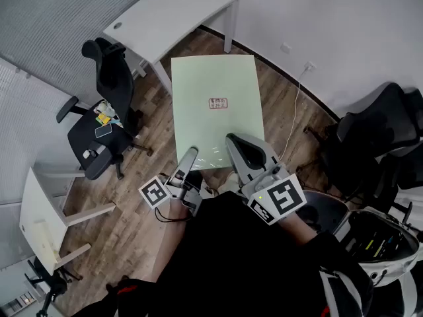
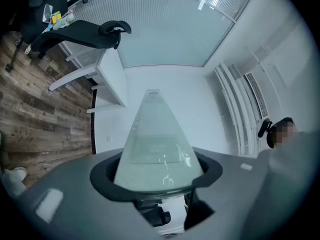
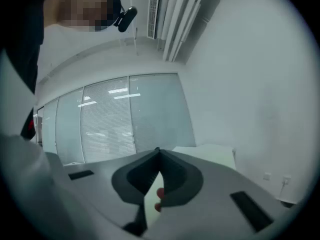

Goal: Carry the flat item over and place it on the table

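I hold a pale green flat board with a small red print at its middle level above the wooden floor. My left gripper grips its near edge and my right gripper grips the near right part. In the left gripper view the board runs away from the jaws of the left gripper, which are closed on it. In the right gripper view the right gripper has its tips together, with a thin pale sliver of the board between the pads. A white table stands beyond the board.
A black office chair with small items on its seat stands at the left. More dark chairs are at the right. A small white table is at the near left. A cable lies on the floor by the wall.
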Action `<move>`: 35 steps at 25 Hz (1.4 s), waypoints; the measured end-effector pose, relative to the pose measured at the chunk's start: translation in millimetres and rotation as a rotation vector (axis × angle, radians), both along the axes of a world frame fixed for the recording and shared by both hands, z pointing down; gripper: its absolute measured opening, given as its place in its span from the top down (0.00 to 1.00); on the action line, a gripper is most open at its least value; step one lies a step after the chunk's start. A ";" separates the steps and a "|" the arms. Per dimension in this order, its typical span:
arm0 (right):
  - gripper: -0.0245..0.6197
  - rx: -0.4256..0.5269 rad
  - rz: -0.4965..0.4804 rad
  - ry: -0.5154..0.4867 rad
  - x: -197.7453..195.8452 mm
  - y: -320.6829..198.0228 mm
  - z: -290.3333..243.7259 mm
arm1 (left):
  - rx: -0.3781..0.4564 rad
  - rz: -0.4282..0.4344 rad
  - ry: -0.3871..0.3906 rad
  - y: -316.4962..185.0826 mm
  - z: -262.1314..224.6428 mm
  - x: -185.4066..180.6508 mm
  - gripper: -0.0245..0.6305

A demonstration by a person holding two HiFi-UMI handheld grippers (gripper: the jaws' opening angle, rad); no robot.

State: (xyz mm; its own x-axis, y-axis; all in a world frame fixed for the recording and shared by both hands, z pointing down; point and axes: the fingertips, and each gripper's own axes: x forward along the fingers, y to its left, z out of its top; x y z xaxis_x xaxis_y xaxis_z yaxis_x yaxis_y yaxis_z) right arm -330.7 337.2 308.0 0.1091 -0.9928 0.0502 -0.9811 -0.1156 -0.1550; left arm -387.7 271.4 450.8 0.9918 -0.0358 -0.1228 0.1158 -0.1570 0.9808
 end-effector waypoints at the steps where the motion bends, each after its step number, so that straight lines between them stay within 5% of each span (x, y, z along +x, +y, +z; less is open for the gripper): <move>1: 0.96 -0.002 0.000 0.005 4.9 2.4 1.4 | -0.002 0.002 -0.004 4.0 3.5 5.5 0.53; 19: 0.96 0.022 -0.002 0.030 26.7 45.3 2.4 | 0.007 0.128 -0.020 65.2 0.7 75.1 0.53; 35: 0.96 0.025 0.043 -0.035 71.6 62.8 13.5 | -0.048 0.057 0.007 56.2 2.5 100.2 0.53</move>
State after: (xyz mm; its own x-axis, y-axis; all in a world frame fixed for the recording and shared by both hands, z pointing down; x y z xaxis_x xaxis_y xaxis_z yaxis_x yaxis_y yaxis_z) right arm -259.0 400.0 321.5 0.1502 -0.9882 0.0297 -0.9694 -0.1531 -0.1921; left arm -287.5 327.5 453.3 0.9915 0.0146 -0.1291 0.1299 -0.1030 0.9862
